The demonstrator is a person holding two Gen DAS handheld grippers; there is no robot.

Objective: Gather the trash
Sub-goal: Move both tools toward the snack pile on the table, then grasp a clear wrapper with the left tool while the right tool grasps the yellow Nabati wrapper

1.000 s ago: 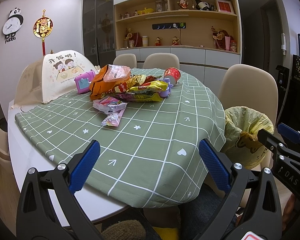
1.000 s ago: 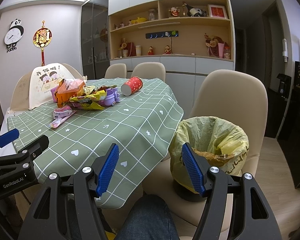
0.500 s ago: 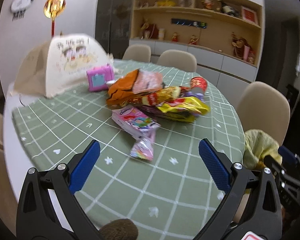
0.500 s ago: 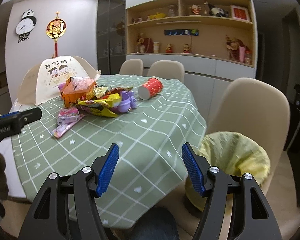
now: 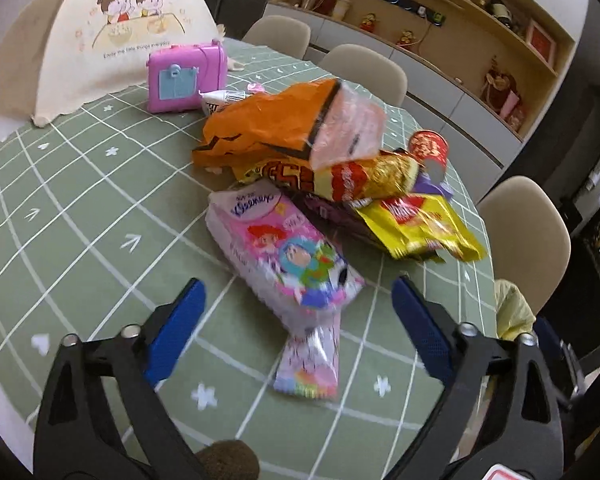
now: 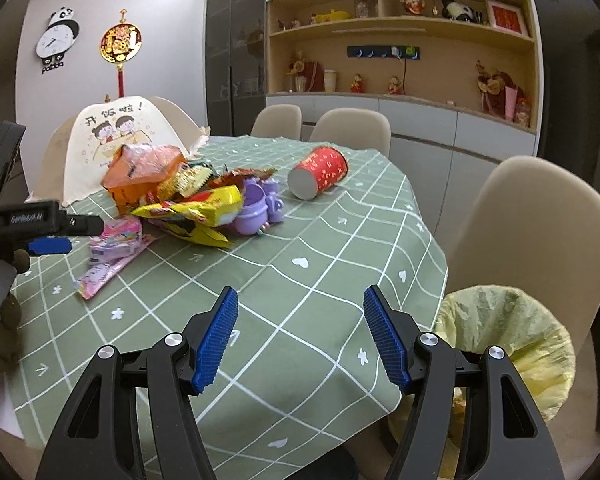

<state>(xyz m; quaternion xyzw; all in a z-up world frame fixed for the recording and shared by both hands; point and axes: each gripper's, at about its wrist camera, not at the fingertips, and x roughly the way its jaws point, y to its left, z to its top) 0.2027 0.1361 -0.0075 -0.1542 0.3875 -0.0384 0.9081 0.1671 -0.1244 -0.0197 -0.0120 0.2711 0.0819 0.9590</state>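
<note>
A heap of wrappers lies on the green checked tablecloth (image 5: 80, 216): an orange bag (image 5: 276, 128), yellow snack bags (image 5: 420, 228), a pink tissue pack (image 5: 284, 256) and a thin pink wrapper (image 5: 312, 364). My left gripper (image 5: 296, 312) is open, low over the table, with the tissue pack and pink wrapper just ahead between its jaws. My right gripper (image 6: 300, 328) is open and empty over the table's near edge. A red paper cup (image 6: 320, 172) lies on its side. The yellow-lined trash bin (image 6: 508, 344) stands on a chair at right.
A pink toy case (image 5: 184, 76) and a cream food cover (image 5: 112, 36) stand at the table's far left. A purple toy (image 6: 260, 208) sits by the heap. Beige chairs (image 6: 540, 224) ring the table. Shelves and cabinets line the back wall.
My left gripper has moved forward and down over the table, close to the pink tissue pack. My right gripper has moved up and left, over the table edge. Both stay open.
</note>
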